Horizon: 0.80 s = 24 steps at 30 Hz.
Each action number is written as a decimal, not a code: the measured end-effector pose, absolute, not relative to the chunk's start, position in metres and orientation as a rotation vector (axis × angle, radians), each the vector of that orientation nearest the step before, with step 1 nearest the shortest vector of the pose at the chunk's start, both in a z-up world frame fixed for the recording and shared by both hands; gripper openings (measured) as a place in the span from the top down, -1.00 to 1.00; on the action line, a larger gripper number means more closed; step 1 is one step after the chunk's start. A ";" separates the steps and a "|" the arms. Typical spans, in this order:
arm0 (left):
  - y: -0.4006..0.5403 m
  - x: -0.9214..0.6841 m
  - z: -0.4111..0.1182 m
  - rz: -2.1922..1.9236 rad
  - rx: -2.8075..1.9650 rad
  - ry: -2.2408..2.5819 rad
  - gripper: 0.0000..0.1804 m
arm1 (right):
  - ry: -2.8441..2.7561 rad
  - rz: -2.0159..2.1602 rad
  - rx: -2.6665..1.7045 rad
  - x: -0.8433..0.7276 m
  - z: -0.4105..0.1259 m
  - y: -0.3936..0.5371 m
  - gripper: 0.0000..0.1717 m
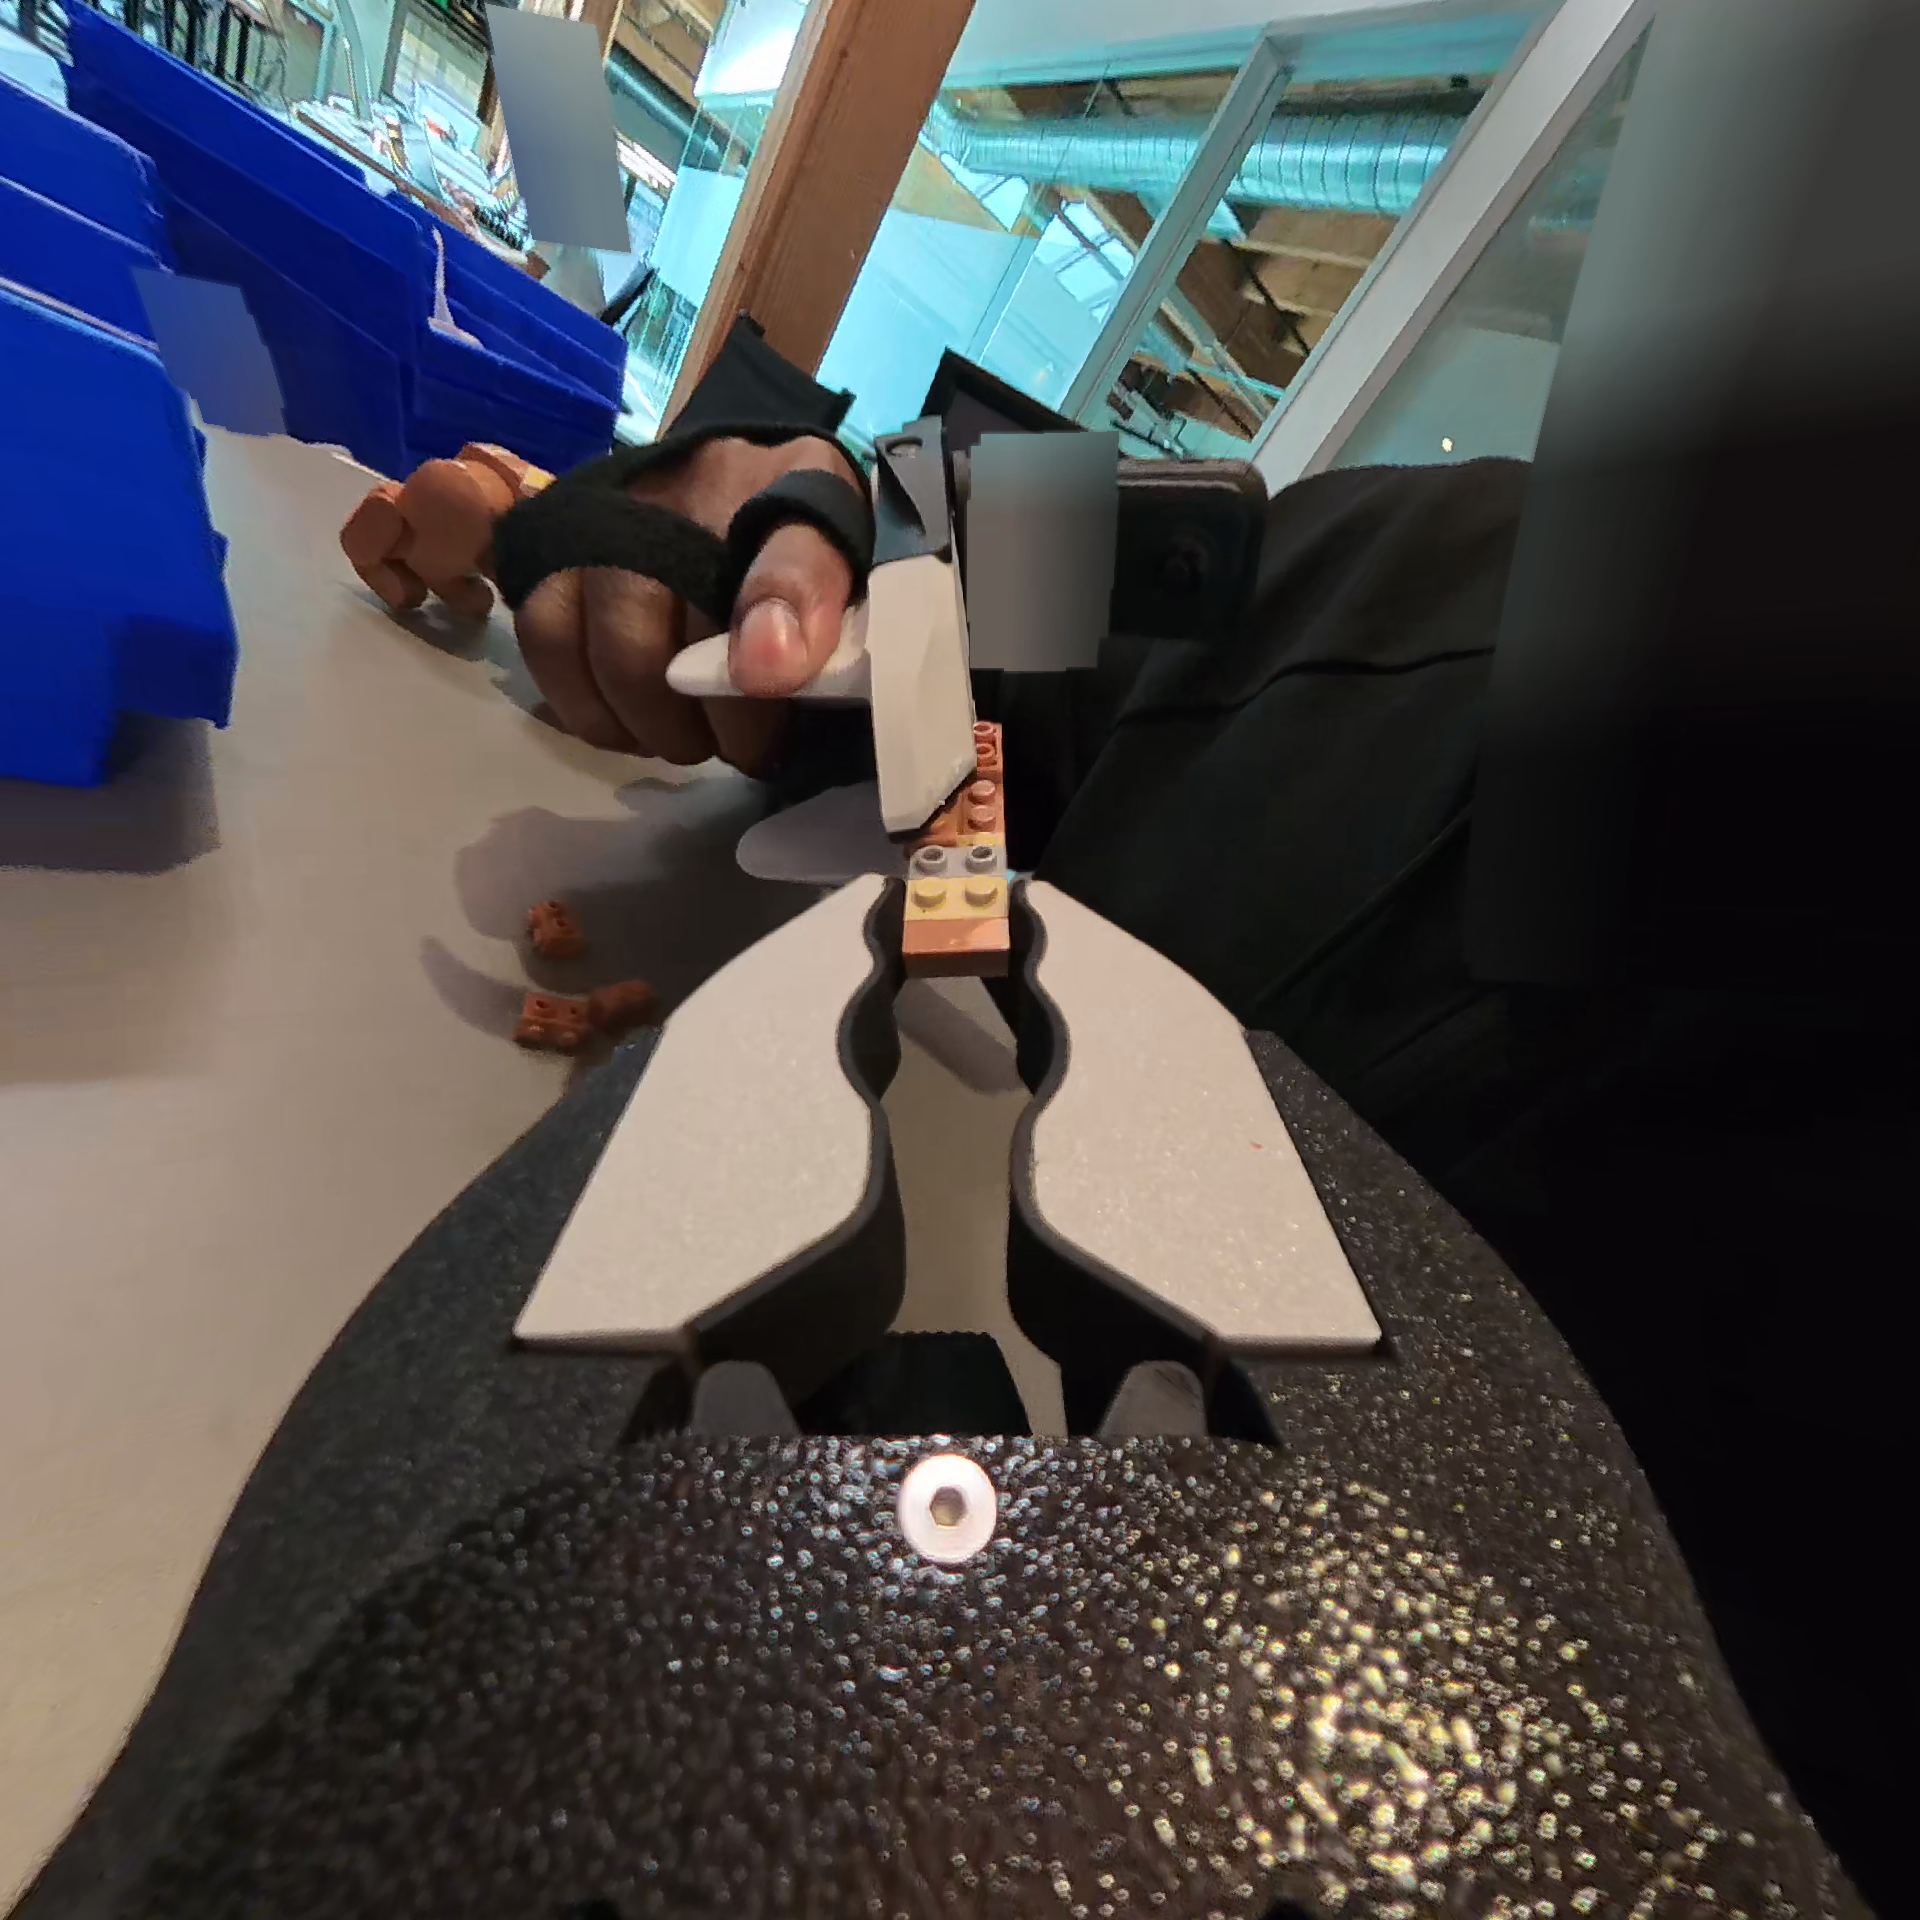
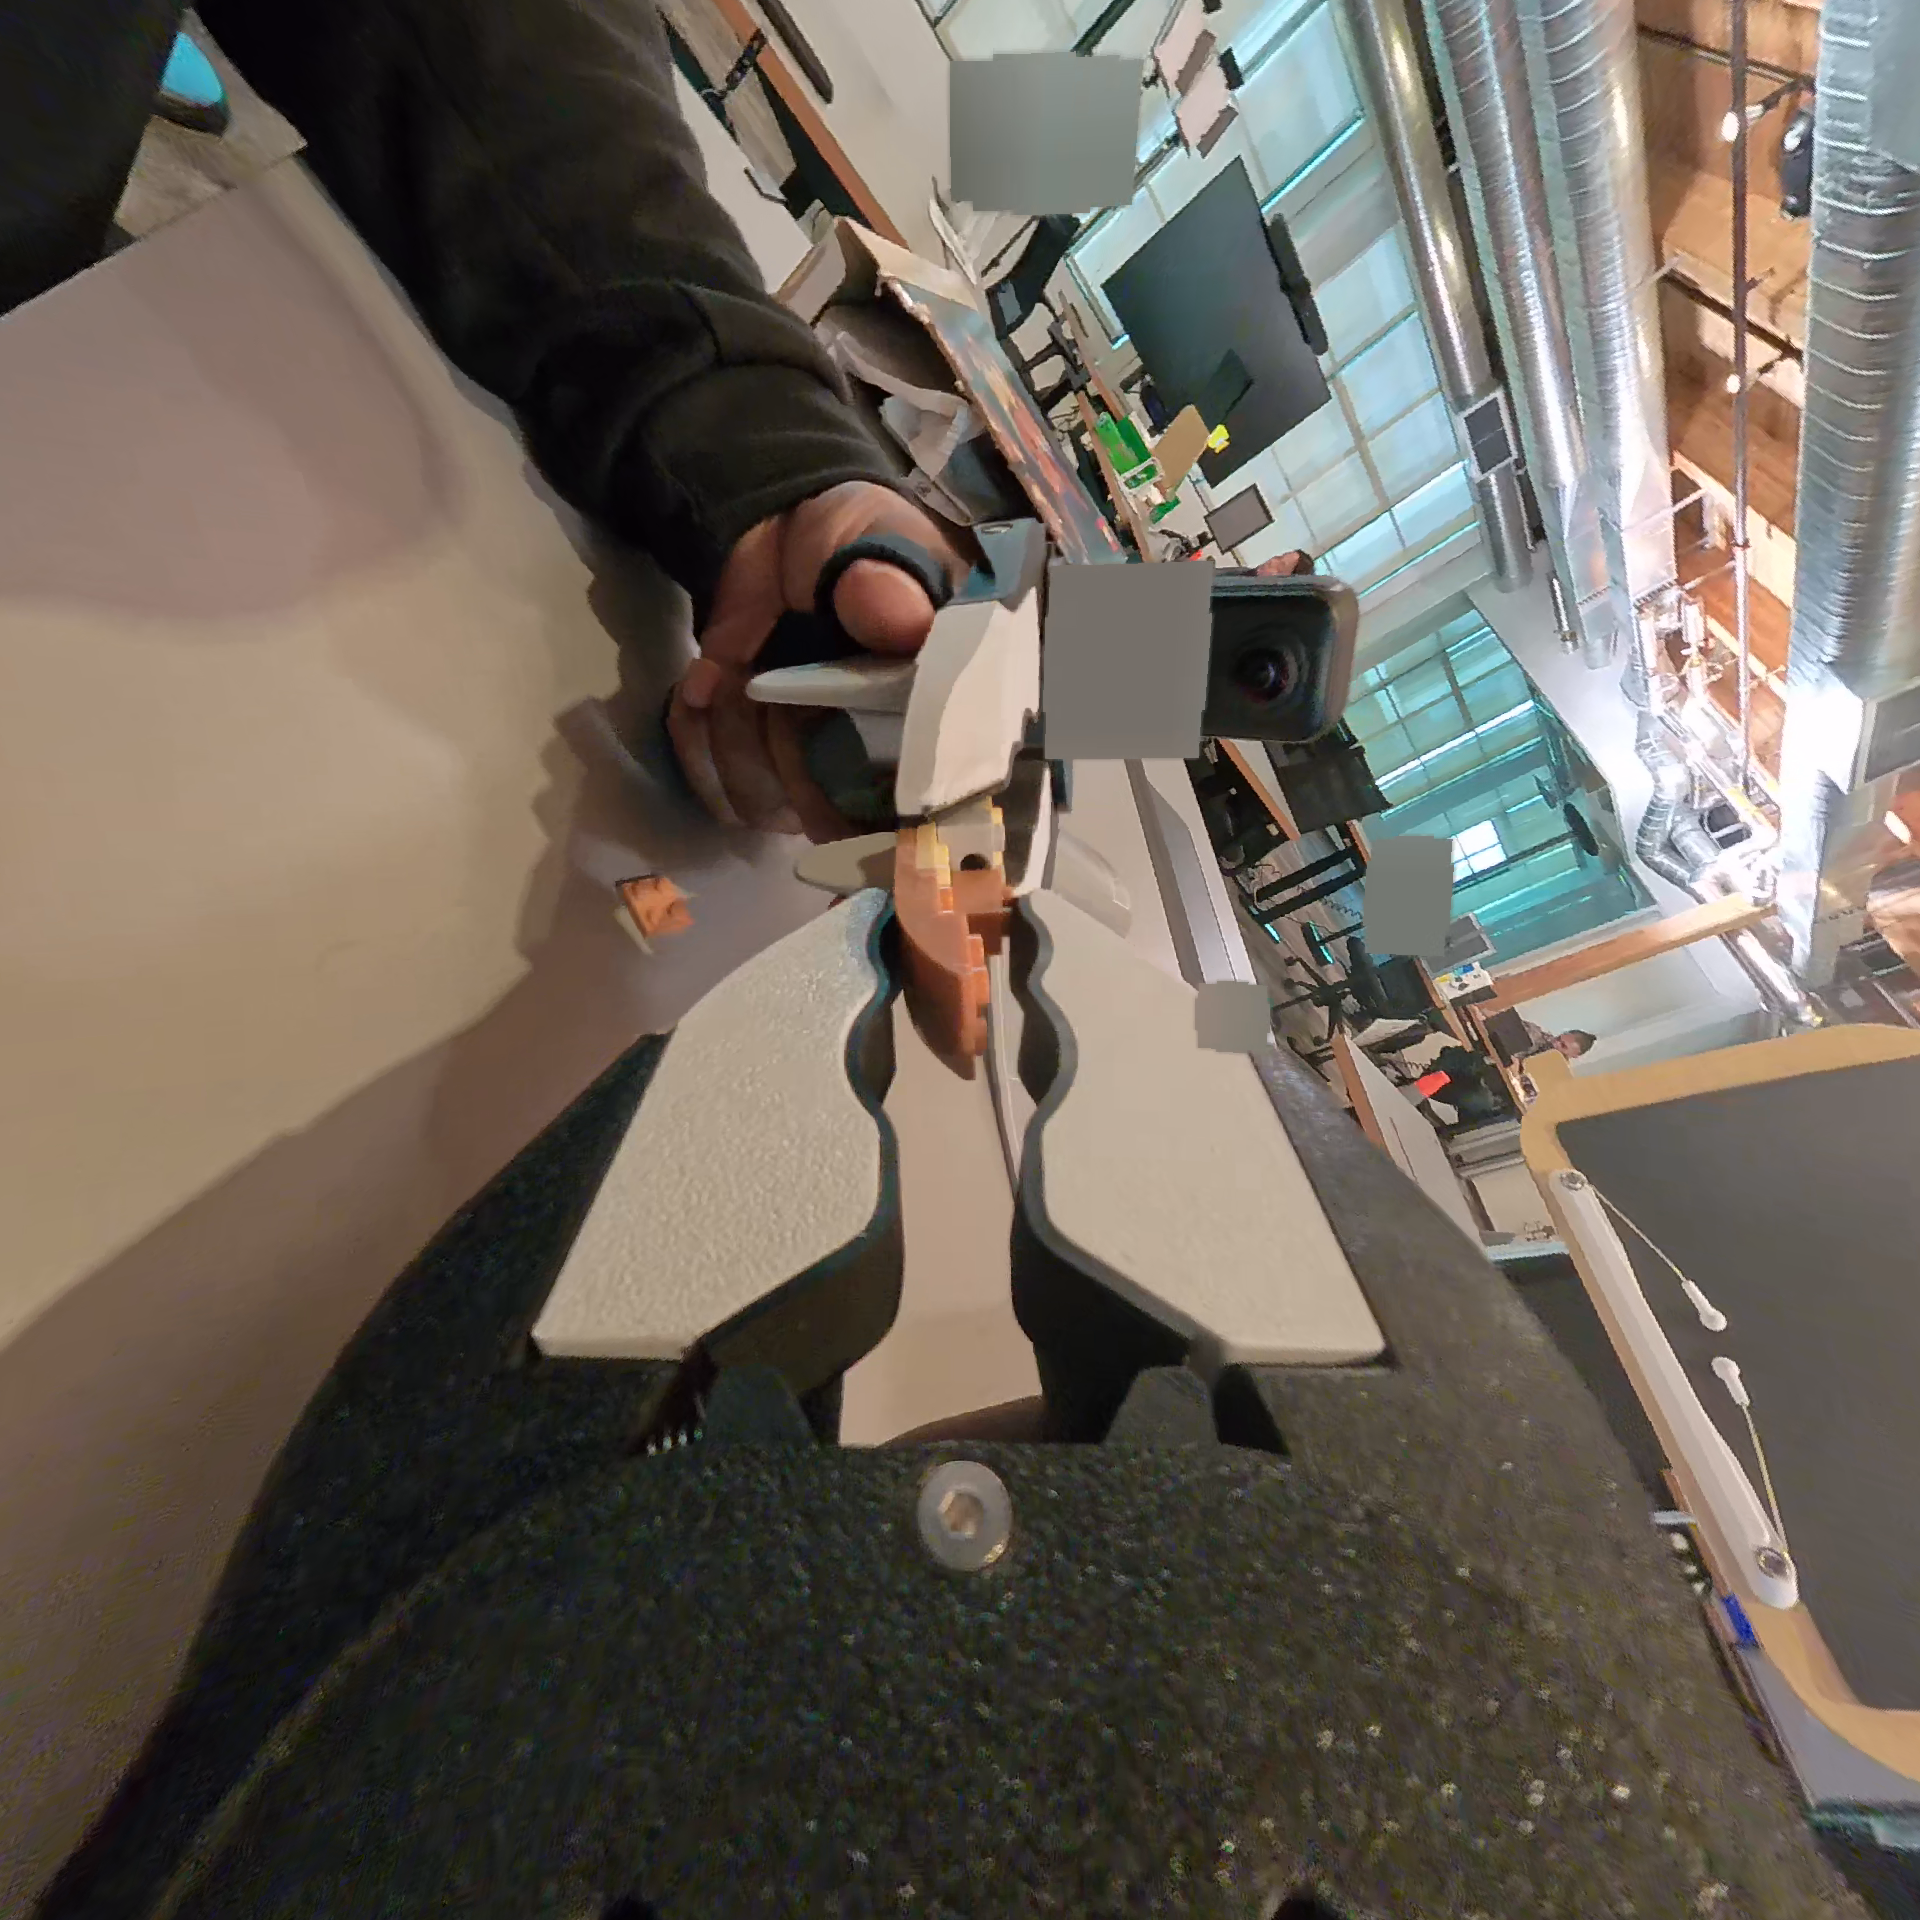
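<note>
Blue bins (image 1: 114,540) are stacked at far left of the worktop (image 1: 260,1039), well clear. A brown brick figure (image 1: 436,530) is parked behind the right hand (image 1: 665,613); loose brown bricks (image 1: 566,982) lie near the left tool, off the line between the tools. The left tool (image 1: 954,914) is pinched on one end of a brick strip (image 1: 956,914), tan, grey and brown. The right tool (image 2: 951,914) is clamped on the other end, so the strip is held off the worktop between both, probably for pulling apart. Nothing blocks either tool.
</note>
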State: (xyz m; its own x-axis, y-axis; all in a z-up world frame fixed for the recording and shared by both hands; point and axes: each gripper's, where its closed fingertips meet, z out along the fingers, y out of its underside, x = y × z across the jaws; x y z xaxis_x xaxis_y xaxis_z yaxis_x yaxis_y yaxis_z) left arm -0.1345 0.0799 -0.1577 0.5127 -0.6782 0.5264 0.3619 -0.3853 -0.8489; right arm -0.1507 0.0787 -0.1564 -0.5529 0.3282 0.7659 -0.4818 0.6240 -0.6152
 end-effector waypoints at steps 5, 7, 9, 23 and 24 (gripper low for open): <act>0.083 -0.139 -0.154 -1.143 -1.588 0.228 0.67 | -1.835 1.057 0.056 -0.158 -0.149 0.086 0.77; 0.083 -0.138 -0.155 -1.144 -1.591 0.224 0.66 | -1.818 1.051 0.048 -0.159 -0.147 0.087 0.78; 0.084 -0.137 -0.154 -1.148 -1.587 0.223 0.68 | -1.804 1.047 0.041 -0.159 -0.146 0.087 0.77; 0.089 -0.138 -0.148 -1.118 -1.522 0.177 0.82 | -1.763 1.053 0.000 -0.160 -0.138 0.088 0.78; 0.089 -0.137 -0.148 -1.120 -1.523 0.178 0.82 | -1.769 1.058 0.002 -0.159 -0.139 0.088 0.78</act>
State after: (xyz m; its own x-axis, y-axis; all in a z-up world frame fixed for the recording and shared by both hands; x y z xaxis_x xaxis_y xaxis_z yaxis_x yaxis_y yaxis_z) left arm -0.1373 0.0887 -0.1477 0.5285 -0.6577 0.5368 0.4587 -0.3109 -0.8324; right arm -0.1592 0.0879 -0.1385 -0.4714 0.4516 0.7576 -0.4540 0.6121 -0.6474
